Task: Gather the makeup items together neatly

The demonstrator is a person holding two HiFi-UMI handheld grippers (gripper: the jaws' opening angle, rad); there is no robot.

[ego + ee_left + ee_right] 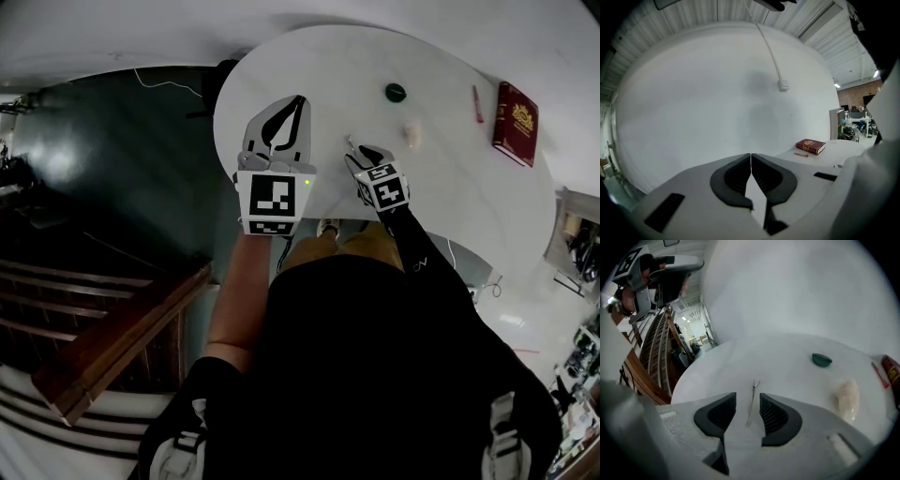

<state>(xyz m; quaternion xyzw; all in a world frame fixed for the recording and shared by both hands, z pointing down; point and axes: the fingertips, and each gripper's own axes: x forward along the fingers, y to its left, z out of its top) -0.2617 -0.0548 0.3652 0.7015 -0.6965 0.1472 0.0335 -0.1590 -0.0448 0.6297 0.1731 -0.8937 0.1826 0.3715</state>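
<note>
My right gripper point(357, 150) point(747, 399) stands open low over the white round table point(450, 216), one jaw on each side of a thin grey makeup stick point(751, 401) that lies flat, touching neither. Farther across the table lie a dark green round compact point(395, 92) point(821, 360), a beige puff point(412, 137) point(847, 398) and a red pencil point(477, 103) point(880, 375) point(801, 154). My left gripper point(298, 103) point(750, 155) is shut on nothing, held up over the table's left part and facing the white wall.
A dark red book point(516, 122) point(810, 146) lies at the table's far right edge, beside the pencil. The table's left rim point(217, 112) drops to a dark floor with a wooden stair rail point(122, 337). Cluttered shelves point(577, 244) stand at the right.
</note>
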